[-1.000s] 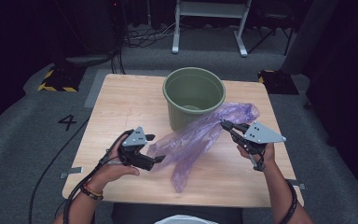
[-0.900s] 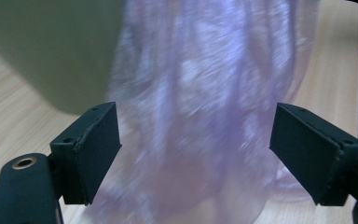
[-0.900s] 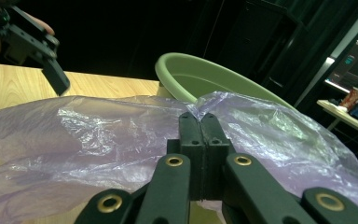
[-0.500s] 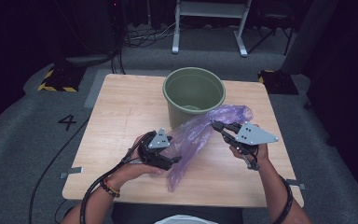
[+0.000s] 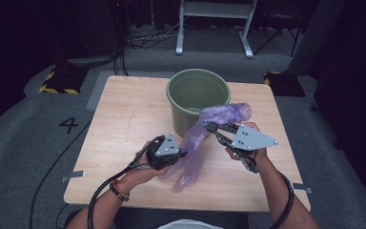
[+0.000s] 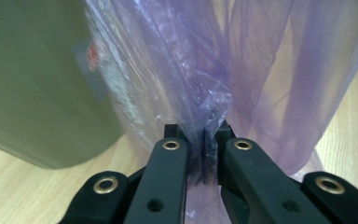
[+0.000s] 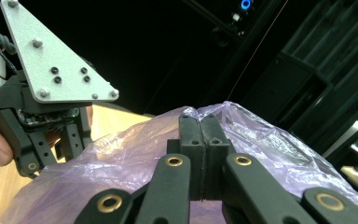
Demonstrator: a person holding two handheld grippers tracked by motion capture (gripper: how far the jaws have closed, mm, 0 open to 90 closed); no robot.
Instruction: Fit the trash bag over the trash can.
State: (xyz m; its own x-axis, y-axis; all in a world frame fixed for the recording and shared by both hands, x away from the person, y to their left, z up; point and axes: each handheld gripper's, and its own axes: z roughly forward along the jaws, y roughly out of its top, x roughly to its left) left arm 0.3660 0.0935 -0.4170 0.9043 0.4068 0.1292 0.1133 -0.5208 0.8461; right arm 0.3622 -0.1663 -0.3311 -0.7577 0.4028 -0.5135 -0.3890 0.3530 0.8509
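A thin purple plastic bag (image 5: 195, 143) hangs between my two grippers over the wooden table (image 5: 124, 109), just in front of a green bucket (image 5: 198, 90). My left gripper (image 5: 183, 153) has just been closing, and its jaws are now pinched on a fold of the bag (image 6: 261, 84). In the left gripper view the pads (image 6: 204, 140) clamp the film, with the bucket wall (image 6: 32, 84) at left. My right gripper (image 5: 209, 127) is shut on the bag's upper end (image 5: 226, 113), held raised beside the bucket rim. Its closed jaws (image 7: 204, 126) grip the film (image 7: 135, 149).
The bucket stands upright at the table's far middle. Bare tabletop lies to the left and along the front edge. Grey carpet with a "4" mark (image 5: 69, 125) surrounds the table. A white metal frame (image 5: 214, 24) and cables lie beyond.
My left gripper moved right to the bag and closed on it. My right gripper lifted its end of the bag up toward the bucket rim, pulling the bag more upright.
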